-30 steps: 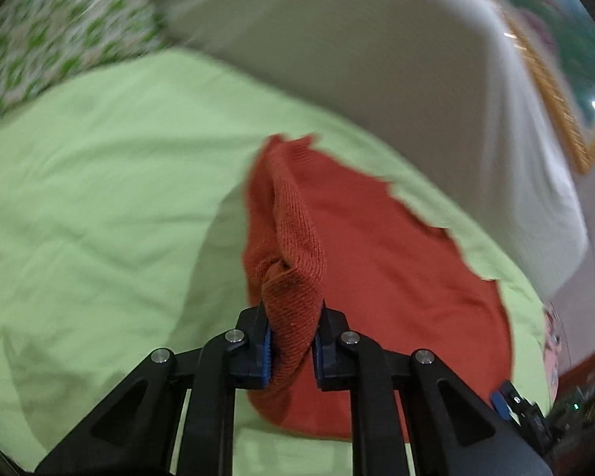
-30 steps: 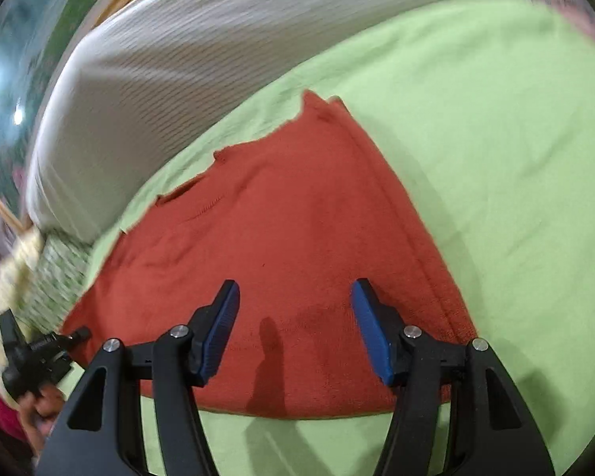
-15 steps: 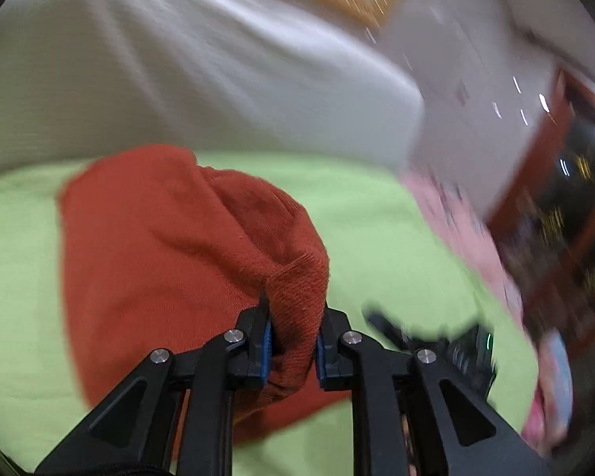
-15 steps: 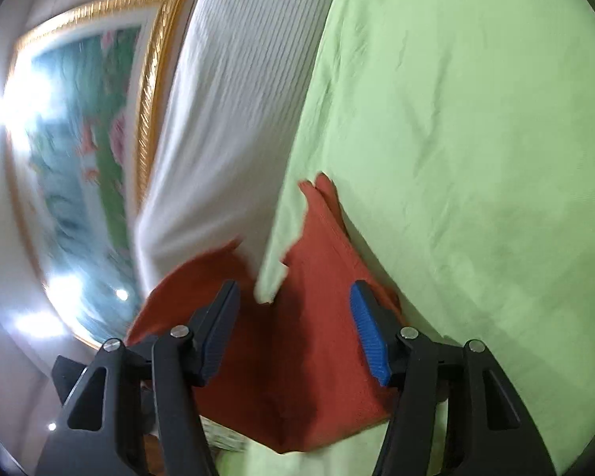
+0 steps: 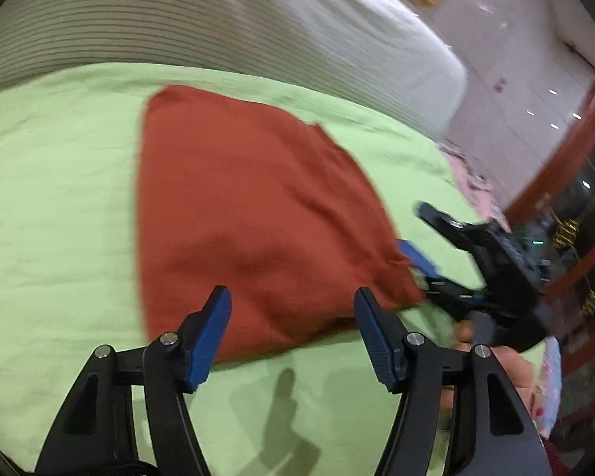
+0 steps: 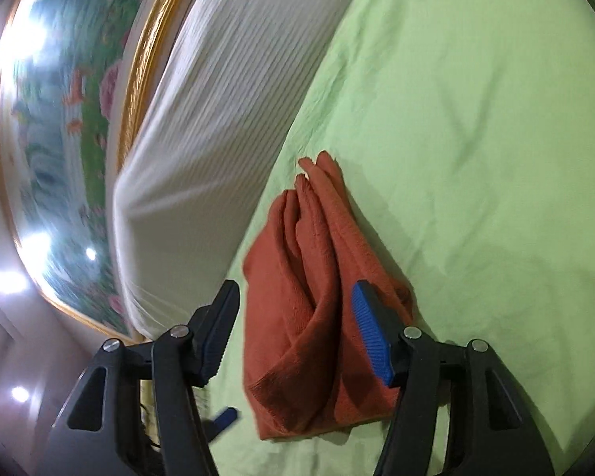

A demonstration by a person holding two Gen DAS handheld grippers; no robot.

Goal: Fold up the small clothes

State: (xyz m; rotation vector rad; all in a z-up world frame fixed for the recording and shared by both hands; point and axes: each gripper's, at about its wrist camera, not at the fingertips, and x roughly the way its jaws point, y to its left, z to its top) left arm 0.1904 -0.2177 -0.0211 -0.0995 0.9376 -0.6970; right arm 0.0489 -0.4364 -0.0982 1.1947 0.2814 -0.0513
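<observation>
A rust-red knitted garment (image 5: 250, 214) lies folded flat on the light green sheet (image 5: 51, 206). My left gripper (image 5: 291, 317) is open and empty, its blue pads just above the garment's near edge. My right gripper (image 6: 297, 325) is open, and the garment's folded layers (image 6: 313, 277) lie between and below its fingers. In the left wrist view the right gripper (image 5: 428, 273) shows at the garment's right corner, one blue pad touching the cloth.
A white ribbed cover (image 5: 218, 12) rises behind the green sheet (image 6: 476, 119). A gold-framed painting (image 6: 59, 119) hangs on the wall. A pink patterned cloth (image 5: 551, 380) and dark wooden furniture (image 5: 575, 182) lie past the bed's right edge.
My left gripper has let go of the garment's corner and opened; the cloth now lies folded over. My right gripper has stayed open and come closer to the garment's edge.
</observation>
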